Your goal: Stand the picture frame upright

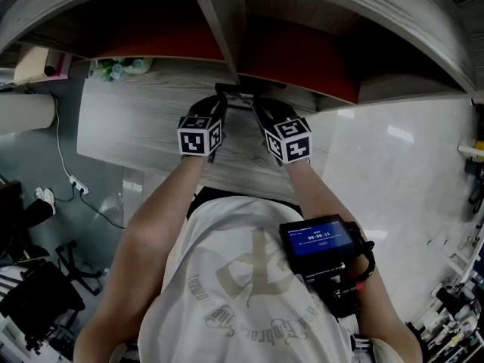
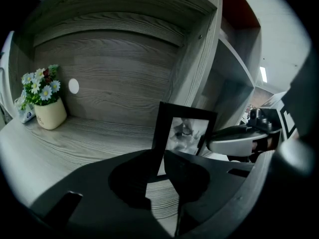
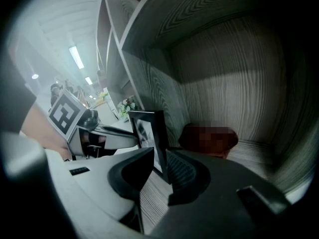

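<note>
Straight behind the picture frame you have the upright divider of the shelf unit. Its front edge rises past the frame's top at twelve o'clock, so the frame stands close in front of it on the grey wood-grain shelf board. In the left gripper view, out at nine o'clock from the frame and well apart from it, a cream flower pot sits back near the rear panel of the left bay. The pot holds a bunch of white and pale daisies. A small object tucked at the pot's nine o'clock is too unclear to name. A white round disc sits on the rear panel at the pot's one o'clock. In the head view the pot lies at ten o'clock from your two grippers, and a device with a lit blue screen hangs at your chest, at five o'clock from them. The frame itself is upright with its pictured face turned toward you, and you have it from both sides. Your left gripper has its jaws drawn narrow onto the frame's left edge, and your right gripper has its jaws drawn narrow onto the right edge. Each gripper shows in the other's view, just across the frame.
</note>
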{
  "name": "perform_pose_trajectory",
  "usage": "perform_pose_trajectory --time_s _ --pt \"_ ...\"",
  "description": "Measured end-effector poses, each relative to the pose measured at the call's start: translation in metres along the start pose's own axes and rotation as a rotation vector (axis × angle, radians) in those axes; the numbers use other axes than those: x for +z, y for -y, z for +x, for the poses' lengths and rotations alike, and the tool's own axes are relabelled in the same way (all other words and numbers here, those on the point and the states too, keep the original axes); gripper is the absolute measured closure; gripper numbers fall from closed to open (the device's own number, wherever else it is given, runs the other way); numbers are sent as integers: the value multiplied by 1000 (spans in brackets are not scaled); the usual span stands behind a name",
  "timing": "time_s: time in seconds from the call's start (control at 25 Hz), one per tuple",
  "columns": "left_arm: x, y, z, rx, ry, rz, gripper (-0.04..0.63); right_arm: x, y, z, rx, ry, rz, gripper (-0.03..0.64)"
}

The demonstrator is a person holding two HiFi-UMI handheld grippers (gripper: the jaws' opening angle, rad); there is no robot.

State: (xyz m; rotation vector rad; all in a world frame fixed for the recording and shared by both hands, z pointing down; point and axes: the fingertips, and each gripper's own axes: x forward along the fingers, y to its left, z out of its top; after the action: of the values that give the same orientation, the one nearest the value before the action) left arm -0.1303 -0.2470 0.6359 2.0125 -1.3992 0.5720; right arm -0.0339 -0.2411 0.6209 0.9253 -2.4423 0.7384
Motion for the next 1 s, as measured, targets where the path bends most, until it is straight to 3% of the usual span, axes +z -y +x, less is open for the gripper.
perform_pose_trajectory --time_s 0.56,0.68,0.8,1.0 --pt "2 1 1 -8 -12 -18 508 3 4 1 1 2 13 535" --pt "2 4 2 -18 -25 -15 469 4 5 1 -1 6 14 535" --pt "1 5 2 -15 -31 -12 459 4 7 1 -9 10 19 483" --pt "0 1 0 -11 -41 -2 425 7 11 0 -20 24 29 483"
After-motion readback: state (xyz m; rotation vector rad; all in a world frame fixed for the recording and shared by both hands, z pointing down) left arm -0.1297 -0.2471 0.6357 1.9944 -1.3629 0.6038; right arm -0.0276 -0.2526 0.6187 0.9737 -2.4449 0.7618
